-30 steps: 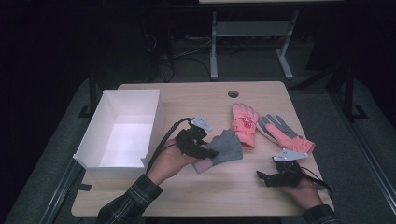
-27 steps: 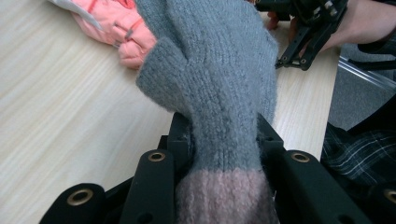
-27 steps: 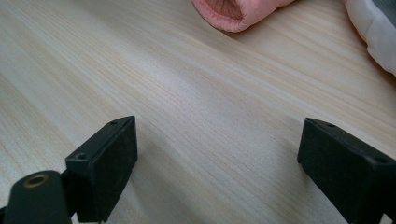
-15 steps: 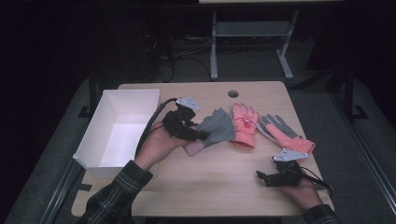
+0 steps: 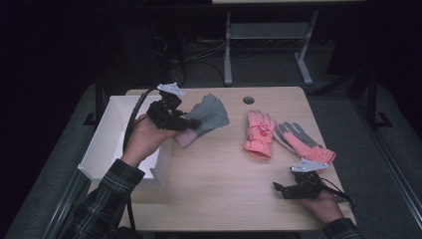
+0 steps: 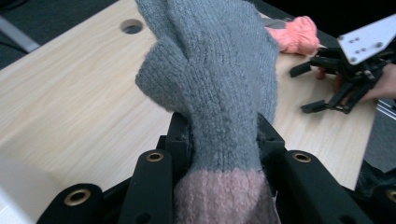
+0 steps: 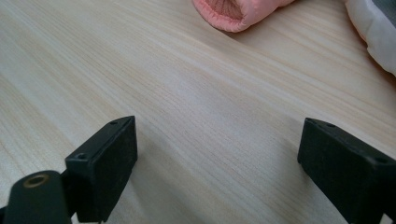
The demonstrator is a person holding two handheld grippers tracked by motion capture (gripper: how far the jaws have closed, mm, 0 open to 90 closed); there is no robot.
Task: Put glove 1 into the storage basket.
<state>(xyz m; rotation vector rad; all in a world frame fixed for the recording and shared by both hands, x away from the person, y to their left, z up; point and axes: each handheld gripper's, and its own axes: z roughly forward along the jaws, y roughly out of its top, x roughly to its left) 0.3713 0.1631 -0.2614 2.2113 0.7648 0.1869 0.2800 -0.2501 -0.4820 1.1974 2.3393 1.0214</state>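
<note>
The grey knitted glove hangs above the worktop, clamped at its pink cuff in the left tool, fingers pointing straight away from it. The right tool rests wide and empty.

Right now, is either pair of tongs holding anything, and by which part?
The left tongs hold the grey glove near its pink cuff. The right tongs are open, holding nothing.

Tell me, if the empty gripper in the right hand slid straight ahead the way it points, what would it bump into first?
Probably the pink ski glove: from the right gripper, open, bare table lies ahead, then that glove's cuff. Depth is hard to judge.
</note>
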